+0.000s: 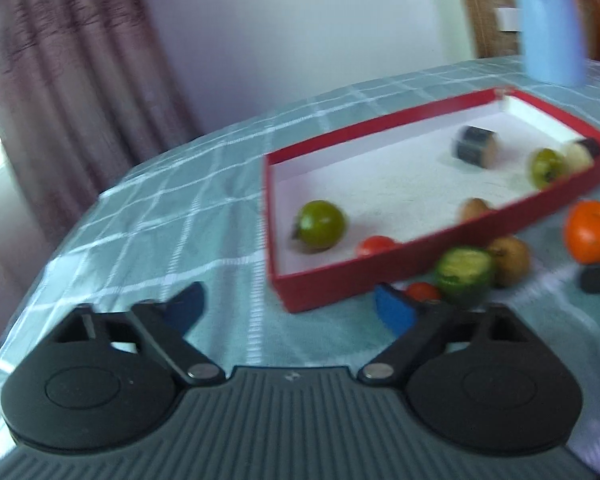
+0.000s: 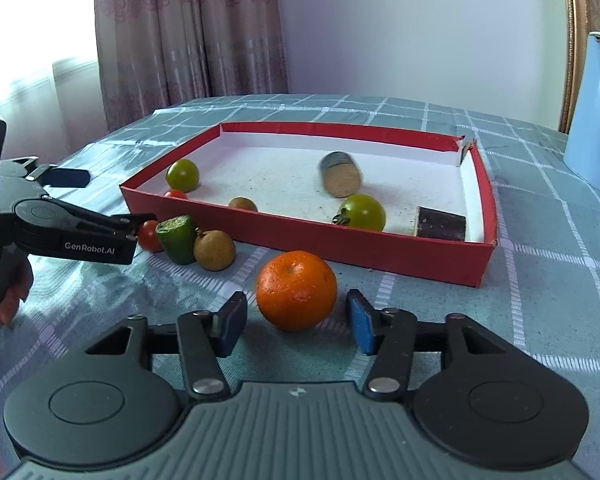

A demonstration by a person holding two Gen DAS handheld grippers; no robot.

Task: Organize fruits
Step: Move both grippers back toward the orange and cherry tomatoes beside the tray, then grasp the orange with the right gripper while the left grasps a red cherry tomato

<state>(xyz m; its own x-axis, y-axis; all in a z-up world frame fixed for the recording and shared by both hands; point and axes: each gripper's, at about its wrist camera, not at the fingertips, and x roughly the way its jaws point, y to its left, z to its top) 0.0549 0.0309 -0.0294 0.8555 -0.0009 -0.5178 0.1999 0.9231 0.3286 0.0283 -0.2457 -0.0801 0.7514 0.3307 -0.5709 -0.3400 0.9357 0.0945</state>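
A red box [image 2: 380, 246] with a white floor holds two green tomatoes [image 2: 363, 211] [image 2: 182, 175], a small red tomato [image 2: 175, 194], a brown fruit [image 2: 242, 203], a cork-like cylinder [image 2: 340, 179] and a dark block [image 2: 440, 223]. In front of it on the cloth lie an orange [image 2: 296, 290], a brown fruit [image 2: 214, 250], a green cut piece [image 2: 178, 238] and a red cherry tomato [image 2: 150, 236]. My right gripper [image 2: 296, 322] is open, with its pads either side of the orange. My left gripper [image 1: 288, 308] is open and empty; the cherry tomato [image 1: 422, 291] is beside its right finger.
A tall light blue container [image 2: 596, 116] stands at the back right on the green checked tablecloth [image 2: 540, 320]. Curtains [image 2: 188, 32] and a wall are behind the table. The table's left edge curves close to my left gripper.
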